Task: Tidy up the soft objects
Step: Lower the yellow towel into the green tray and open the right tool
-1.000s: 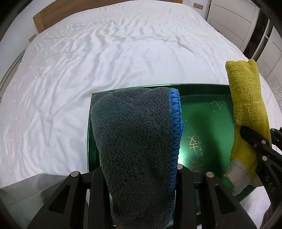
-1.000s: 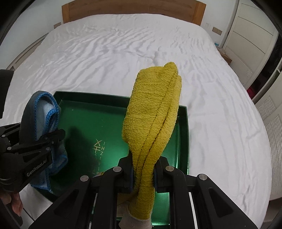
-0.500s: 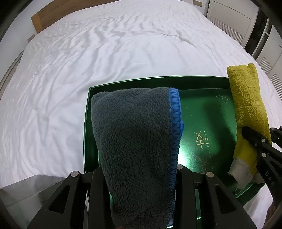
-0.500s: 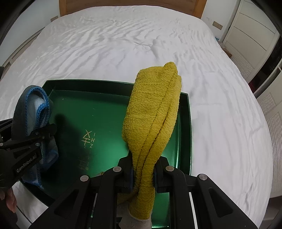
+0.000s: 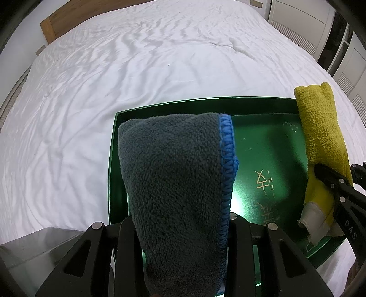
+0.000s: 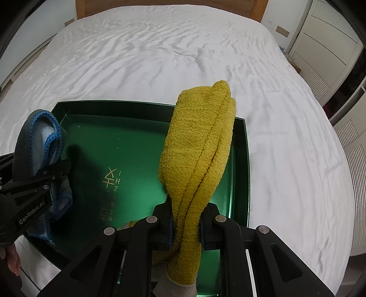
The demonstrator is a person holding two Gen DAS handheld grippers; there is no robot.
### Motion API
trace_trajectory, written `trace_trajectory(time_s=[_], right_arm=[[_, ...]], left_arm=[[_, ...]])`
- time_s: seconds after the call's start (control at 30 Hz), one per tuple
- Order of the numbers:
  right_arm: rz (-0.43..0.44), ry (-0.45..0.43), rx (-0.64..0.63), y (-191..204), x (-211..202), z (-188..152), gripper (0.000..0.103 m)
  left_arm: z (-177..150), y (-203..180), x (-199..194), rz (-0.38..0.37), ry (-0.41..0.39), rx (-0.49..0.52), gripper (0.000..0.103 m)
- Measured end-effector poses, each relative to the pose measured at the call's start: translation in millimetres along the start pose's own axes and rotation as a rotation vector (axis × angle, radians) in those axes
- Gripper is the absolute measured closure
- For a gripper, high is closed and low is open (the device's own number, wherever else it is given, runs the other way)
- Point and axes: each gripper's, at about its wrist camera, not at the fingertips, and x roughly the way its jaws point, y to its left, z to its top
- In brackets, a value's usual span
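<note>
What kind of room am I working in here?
Most likely a bedroom: a wide bed with a rumpled white sheet, a wooden headboard at its far end, and white panelled wardrobe doors along the right side.

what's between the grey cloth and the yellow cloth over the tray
Only bare green tray floor with gold lettering separates the grey cloth from the yellow cloth; both wrist views show it.

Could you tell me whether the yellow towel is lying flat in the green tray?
No, the right gripper holds the yellow towel bunched upright above the tray.
</note>
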Motion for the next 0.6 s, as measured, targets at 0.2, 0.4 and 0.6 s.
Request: trace_trajectory(time_s=[0.2,0.4,0.6], right_arm=[[-0.009,0.007,0.001,-1,5,1,0.087],[-0.013,0.014,0.002,-2,9,1,0.087],[-0.014,0.018,-0.003,-1,14,2,0.086]], left_arm=[[0,1,0,-0.001,-0.001,0.0,0.075],[0,1,1,0.001,-0.002,0.002,0.075],[-1,2,1,0.002,-0.002,0.002,0.075]])
